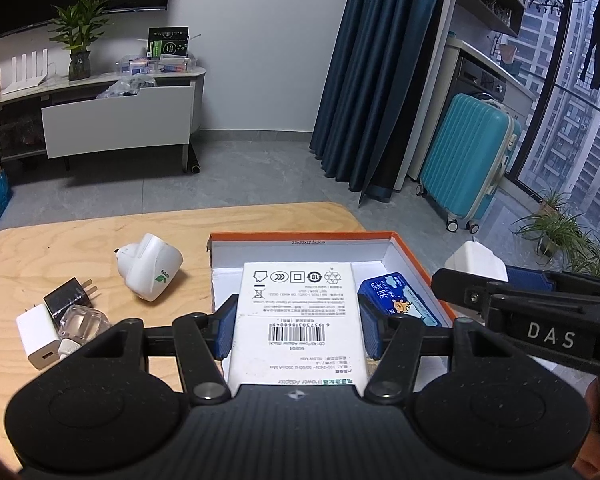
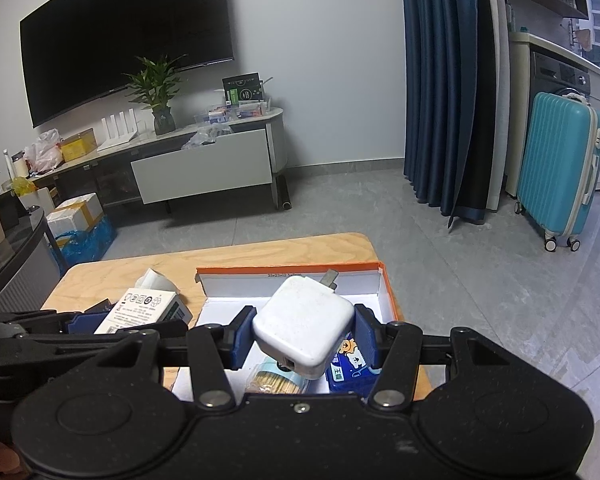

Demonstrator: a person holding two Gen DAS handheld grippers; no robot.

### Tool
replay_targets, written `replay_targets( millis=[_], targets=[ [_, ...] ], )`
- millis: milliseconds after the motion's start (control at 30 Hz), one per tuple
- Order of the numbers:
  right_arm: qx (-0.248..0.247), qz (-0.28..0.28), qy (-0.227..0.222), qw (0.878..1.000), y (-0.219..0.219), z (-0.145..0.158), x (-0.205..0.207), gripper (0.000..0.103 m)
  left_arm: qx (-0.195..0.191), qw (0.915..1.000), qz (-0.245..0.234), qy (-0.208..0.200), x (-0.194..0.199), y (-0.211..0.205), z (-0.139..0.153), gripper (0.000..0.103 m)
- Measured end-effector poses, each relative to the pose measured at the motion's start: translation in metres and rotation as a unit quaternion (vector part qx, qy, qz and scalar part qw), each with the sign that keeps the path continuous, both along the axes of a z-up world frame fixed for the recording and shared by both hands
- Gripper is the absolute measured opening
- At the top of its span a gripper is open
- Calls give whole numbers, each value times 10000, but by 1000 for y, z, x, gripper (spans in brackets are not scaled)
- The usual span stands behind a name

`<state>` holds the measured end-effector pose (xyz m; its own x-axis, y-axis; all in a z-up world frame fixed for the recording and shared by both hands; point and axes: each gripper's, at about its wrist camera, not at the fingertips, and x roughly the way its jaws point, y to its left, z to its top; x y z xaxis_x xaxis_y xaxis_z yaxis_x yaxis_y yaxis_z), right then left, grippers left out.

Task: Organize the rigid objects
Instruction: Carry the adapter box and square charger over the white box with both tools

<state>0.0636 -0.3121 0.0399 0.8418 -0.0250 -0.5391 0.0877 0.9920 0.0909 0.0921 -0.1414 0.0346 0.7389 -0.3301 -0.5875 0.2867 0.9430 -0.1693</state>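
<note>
My left gripper [image 1: 298, 326] is shut on a white power adapter box [image 1: 298, 312] and holds it over the orange-rimmed cardboard box [image 1: 300, 237]. My right gripper [image 2: 304, 334] is shut on a white square charger [image 2: 304, 326] and holds it above the same box [image 2: 288, 268]. A blue card pack [image 1: 400, 300] lies inside the box; it also shows in the right wrist view [image 2: 350, 368], beside a toothpick jar [image 2: 276, 380]. On the wooden table [image 1: 40, 248] to the left lie a white rounded plug [image 1: 150, 266], a black plug [image 1: 70, 294], a white plug [image 1: 36, 334] and a clear cube [image 1: 82, 320].
The table's far edge drops to a grey floor. A teal suitcase [image 1: 468, 164] stands by blue curtains [image 1: 360, 80]. A TV stand [image 2: 204, 164] with an open drawer stands at the back wall. The right gripper [image 1: 540, 312] crosses the left wrist view at right.
</note>
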Motion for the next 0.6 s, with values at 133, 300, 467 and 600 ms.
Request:
replay_targets(
  millis=[133,300,467,600],
  targets=[
    [4,-2,31,10000,-1,-2,3,63,-11,10000,14,27,3,0,-1,60],
    [6,2,82,10000,-3,-5,10,63,0,10000,20,54,9,-1,-3,60],
    [39,-24,162,9999,-6,-11,21,63,13,10000,31,83,14,-1,-6,60],
    [19,-47,246,9997,-8,-15,31,63,21,9999,39,126,19,-2,-9,60]
  ],
)
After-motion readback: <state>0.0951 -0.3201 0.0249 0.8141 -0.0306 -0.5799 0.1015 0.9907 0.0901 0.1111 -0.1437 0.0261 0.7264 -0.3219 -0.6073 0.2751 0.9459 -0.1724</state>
